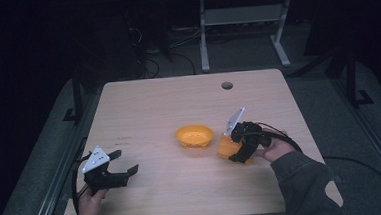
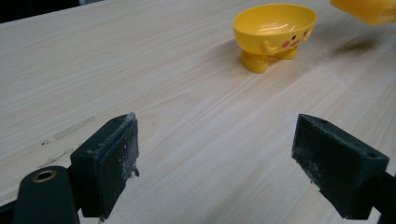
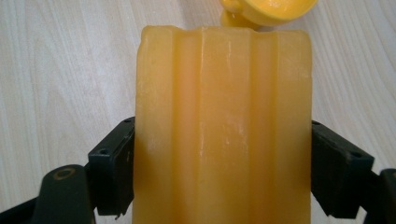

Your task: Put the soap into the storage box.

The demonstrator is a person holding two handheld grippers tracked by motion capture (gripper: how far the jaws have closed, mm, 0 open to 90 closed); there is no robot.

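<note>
High view, nearest first: left hand-held gripper point(image 1: 123, 161) rests spread and empty on the tabletop point(image 1: 143, 105), well left of the bowl point(image 1: 195, 136). Right hand-held gripper point(image 1: 237, 149) clamps an orange block point(image 1: 227, 146) just right of the bowl — likely mid-carry; next, lift it over the rim and release.

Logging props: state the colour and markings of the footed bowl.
Yellow bowl, with pink cheek spots and small black marks; the left gripper view shows it best.

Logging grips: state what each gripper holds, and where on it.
Right gripper clamps the ribbed orange block across its two side faces. Left gripper is open, holding nothing.
</note>
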